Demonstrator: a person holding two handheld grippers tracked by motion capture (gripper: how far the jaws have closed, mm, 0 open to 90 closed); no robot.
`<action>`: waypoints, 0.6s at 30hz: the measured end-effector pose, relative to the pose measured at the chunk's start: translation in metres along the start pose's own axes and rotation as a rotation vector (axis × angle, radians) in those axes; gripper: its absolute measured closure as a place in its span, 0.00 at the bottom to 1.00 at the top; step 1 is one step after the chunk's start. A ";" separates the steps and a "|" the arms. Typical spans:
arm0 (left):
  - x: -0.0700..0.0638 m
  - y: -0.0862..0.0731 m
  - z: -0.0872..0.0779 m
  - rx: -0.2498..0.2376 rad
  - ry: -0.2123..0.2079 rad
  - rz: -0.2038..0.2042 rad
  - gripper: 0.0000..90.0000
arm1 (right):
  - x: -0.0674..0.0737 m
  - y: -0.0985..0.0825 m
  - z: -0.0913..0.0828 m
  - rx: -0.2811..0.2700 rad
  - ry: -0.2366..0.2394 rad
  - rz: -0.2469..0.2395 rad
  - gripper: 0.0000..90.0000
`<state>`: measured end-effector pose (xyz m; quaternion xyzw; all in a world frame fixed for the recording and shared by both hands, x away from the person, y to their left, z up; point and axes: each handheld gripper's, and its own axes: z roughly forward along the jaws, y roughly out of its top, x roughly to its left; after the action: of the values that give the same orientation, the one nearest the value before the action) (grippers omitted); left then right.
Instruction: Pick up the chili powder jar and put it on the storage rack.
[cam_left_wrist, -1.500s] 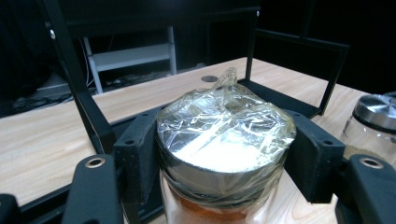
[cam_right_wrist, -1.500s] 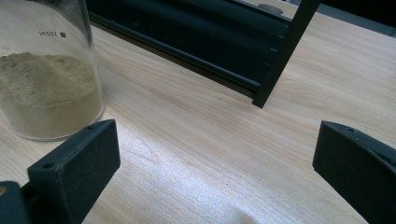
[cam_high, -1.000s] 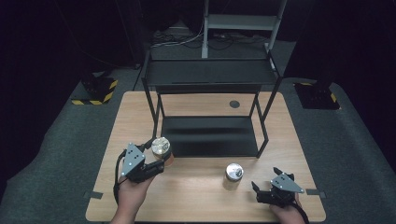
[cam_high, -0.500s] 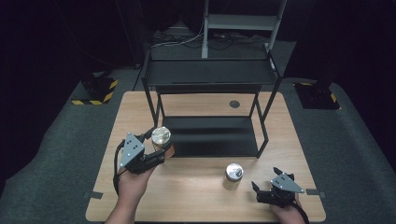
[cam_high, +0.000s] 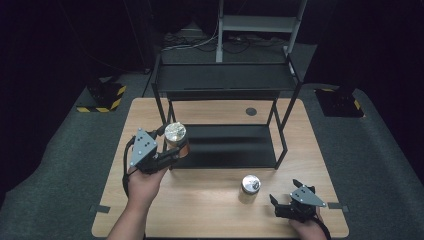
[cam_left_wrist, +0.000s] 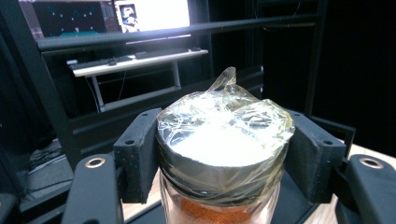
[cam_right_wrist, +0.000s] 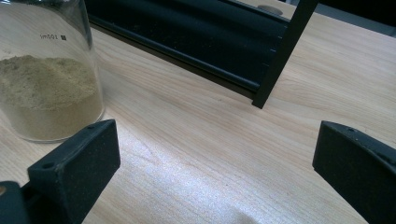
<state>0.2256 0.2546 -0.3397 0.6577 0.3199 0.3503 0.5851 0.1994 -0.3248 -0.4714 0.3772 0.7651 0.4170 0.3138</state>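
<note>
**Glass jar held at the lid, beside the shelf's corner**

The left gripper (cam_high: 167, 152) has its fingers (cam_left_wrist: 137, 156) clamped on a glass jar (cam_high: 176, 139) of orange-brown powder, pressing from both sides on the metal lid, which is wrapped in crinkled clear film. In the high view the jar sits at the front left corner of the black metal shelf (cam_high: 225, 82), apparently off the tabletop (cam_high: 200, 210) — level with the lower tier rather than the top one.

The jar is likely rigid, fairly weighty for its size, and breakable. The film over the lid looks slick, so I judge a grip there could slide; holding lower on the glass body would be steadier, though glass is smooth too. Keeping it upright seems wise.

The right gripper (cam_high: 295, 205) rests near the front right edge of the tabletop, its fingers (cam_right_wrist: 77, 163) spread wide around nothing. A second jar (cam_high: 250, 186), holding pale greenish powder, stands just to its left, apart from it.

The tabletop is light wood, flat and even. The shelf's thin posts stand close to the held jar — a knock against them is the hazard. Around the table lies grey carpet; the room beyond is dark, with a lit screen (cam_left_wrist: 152, 14) at the back.
</note>
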 end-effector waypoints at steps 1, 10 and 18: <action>0.000 0.002 0.001 -0.004 -0.001 0.002 0.38 | 0.000 0.000 0.000 0.000 0.000 0.000 0.00; 0.003 0.018 0.011 -0.036 -0.006 0.003 0.38 | 0.000 0.001 0.000 0.003 0.001 -0.006 0.00; 0.004 0.029 0.021 -0.067 -0.009 -0.004 0.38 | 0.000 0.000 0.000 0.002 0.004 -0.003 0.00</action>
<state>0.2455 0.2436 -0.3118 0.6388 0.3067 0.3566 0.6088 0.1999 -0.3249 -0.4710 0.3758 0.7667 0.4164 0.3124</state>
